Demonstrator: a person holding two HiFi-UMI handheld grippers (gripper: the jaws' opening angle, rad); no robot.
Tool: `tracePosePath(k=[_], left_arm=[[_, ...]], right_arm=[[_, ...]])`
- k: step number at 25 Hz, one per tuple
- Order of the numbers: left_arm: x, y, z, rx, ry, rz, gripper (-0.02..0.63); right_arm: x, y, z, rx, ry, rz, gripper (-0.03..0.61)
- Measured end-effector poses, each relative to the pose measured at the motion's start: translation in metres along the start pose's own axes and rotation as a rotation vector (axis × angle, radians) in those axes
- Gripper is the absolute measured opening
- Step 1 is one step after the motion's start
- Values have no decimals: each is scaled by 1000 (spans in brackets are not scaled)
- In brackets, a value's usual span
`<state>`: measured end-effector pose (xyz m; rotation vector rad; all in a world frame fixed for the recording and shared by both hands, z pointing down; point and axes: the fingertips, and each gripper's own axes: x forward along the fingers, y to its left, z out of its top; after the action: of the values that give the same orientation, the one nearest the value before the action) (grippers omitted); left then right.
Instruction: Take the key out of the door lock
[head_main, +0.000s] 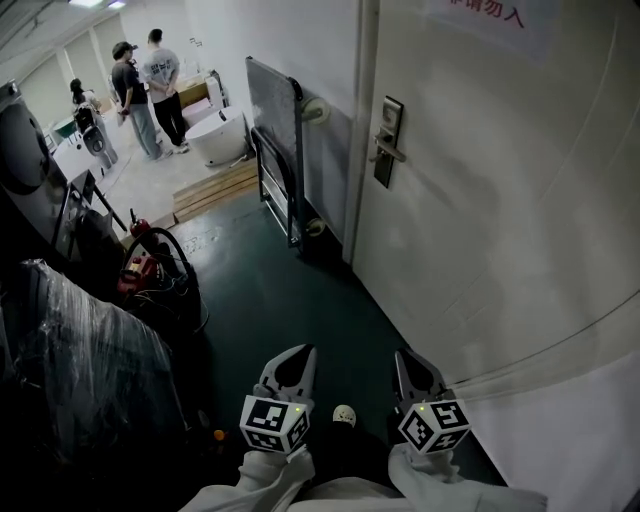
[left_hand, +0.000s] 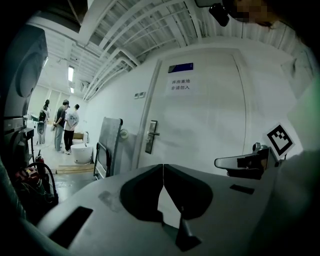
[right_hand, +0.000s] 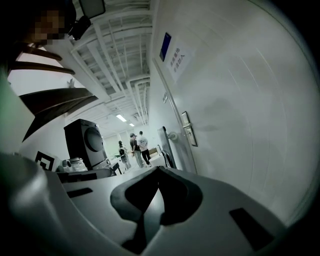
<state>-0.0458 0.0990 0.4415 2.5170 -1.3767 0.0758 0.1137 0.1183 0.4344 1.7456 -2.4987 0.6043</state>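
Head view is showing the left gripper (head_main: 303, 352) and the right gripper (head_main: 401, 356) hanging low, side by side. Both are pressing their jaws together and holding nothing. A white door (head_main: 500, 200) is standing just to their right. The door lock (head_main: 387, 140) is sitting on it, well ahead of both (the key is too small to see). Two people (head_main: 150, 85) are standing farther off.

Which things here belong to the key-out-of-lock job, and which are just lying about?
Job: door lock on the white door; left tongs and right tongs, both shut, holding nothing. The key is too small to make out.
Lying about: folded trolley, white tub, wooden planks, bystanders.
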Motion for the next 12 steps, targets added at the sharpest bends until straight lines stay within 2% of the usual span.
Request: tracePosePath(k=[8,12], left_arm=[[68,22,20,5,-27,14,14],[93,25,27,12,-38,21,14]], right_arm=[[67,-28,33,-29,-10,52,52],[82,-44,40,-8,-13,62,52]])
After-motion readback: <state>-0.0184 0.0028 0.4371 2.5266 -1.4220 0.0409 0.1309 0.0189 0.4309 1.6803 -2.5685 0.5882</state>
